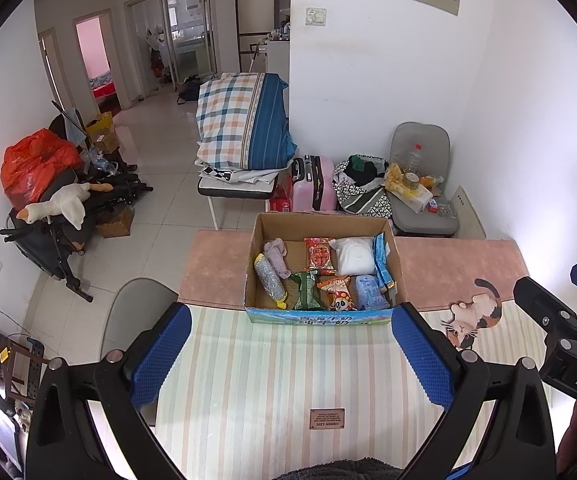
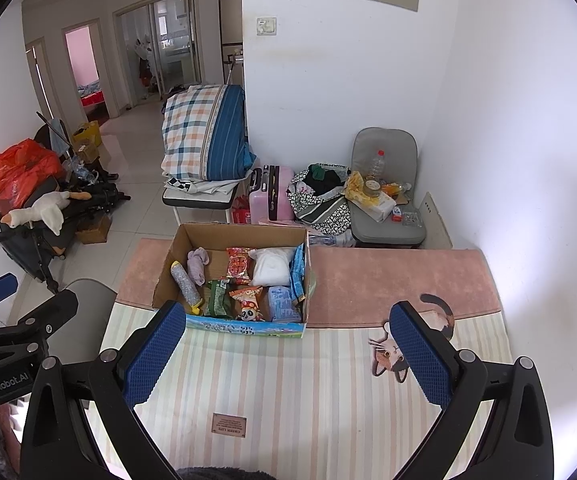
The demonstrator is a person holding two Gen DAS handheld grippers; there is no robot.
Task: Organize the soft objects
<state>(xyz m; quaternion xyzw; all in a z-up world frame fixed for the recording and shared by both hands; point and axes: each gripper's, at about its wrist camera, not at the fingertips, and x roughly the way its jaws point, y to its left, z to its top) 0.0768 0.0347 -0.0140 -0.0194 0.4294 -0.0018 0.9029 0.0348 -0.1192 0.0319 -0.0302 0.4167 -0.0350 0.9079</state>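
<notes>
Cardboard box (image 1: 320, 312) sits mid-bench by the far edge, stuffed with snack packets (image 1: 319, 255), a white pouch (image 1: 353, 256) and a lilac cloth (image 1: 276, 254). Left tongs (image 1: 291, 356) and right tongs (image 2: 284, 354) both spread, holding nothing.

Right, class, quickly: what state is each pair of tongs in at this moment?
Left tongs: open, holding nothing, above the striped mat.
Right tongs: open, holding nothing, near the brown cardboard box.
</notes>
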